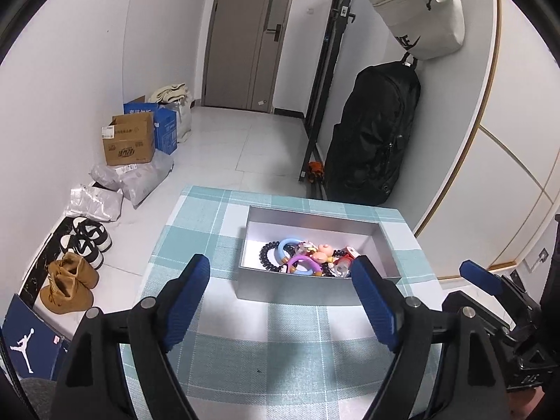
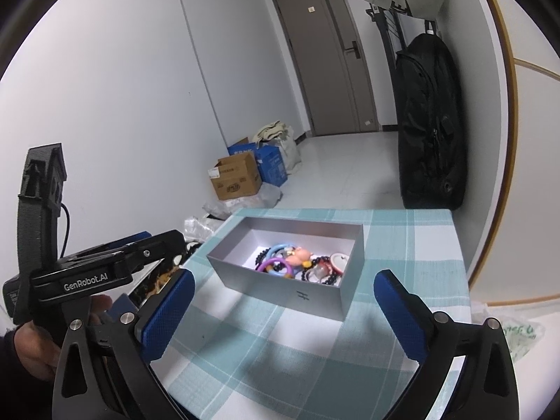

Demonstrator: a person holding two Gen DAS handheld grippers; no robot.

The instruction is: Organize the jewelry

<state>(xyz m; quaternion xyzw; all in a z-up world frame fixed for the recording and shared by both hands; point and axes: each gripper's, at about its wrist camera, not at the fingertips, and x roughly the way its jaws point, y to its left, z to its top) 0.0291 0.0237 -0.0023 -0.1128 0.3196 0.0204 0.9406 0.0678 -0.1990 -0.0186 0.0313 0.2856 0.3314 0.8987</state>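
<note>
A grey open box (image 1: 308, 288) (image 2: 280, 287) stands on a table with a teal checked cloth (image 1: 266, 343) (image 2: 315, 346). Inside lie a blue ring (image 1: 285, 249), a purple ring (image 1: 303, 265) (image 2: 271, 264), a black bead bracelet (image 1: 267, 257), a pink figure charm (image 1: 323, 252) (image 2: 301, 255) and other small pieces. My left gripper (image 1: 281, 273) is open and empty, just before the box's near wall. My right gripper (image 2: 285, 290) is open and empty, before the box; it also shows in the left wrist view (image 1: 490, 290) at the right.
Left of the table on the floor are shoes (image 1: 78, 259), plastic bags (image 1: 140, 180) and cardboard boxes (image 1: 129, 143) (image 2: 236, 175). A black backpack (image 1: 374, 133) (image 2: 430, 122) hangs beyond the table's far edge. A door (image 1: 252, 35) is at the back.
</note>
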